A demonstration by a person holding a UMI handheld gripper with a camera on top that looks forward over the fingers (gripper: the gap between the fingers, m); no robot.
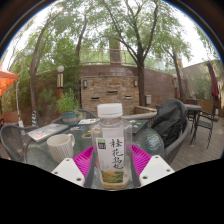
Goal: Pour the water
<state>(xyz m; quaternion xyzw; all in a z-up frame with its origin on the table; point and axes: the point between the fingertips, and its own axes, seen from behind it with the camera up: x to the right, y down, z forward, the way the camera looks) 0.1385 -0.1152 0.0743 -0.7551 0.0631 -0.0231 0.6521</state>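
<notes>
A clear plastic bottle (112,148) with a white cap and a white label in dark characters stands upright between my fingers, yellowish liquid low inside it. My gripper (112,163) has its pink pads (84,157) pressed against both sides of the bottle, so it is shut on it. A white paper cup (61,146) stands on the round glass table (40,155) just left of the bottle, beyond the left finger.
A black backpack (170,122) lies on the table to the right. Papers (50,130) lie at the table's far left. Chairs (205,122) stand to the right. Beyond are a brick wall (110,88) and trees.
</notes>
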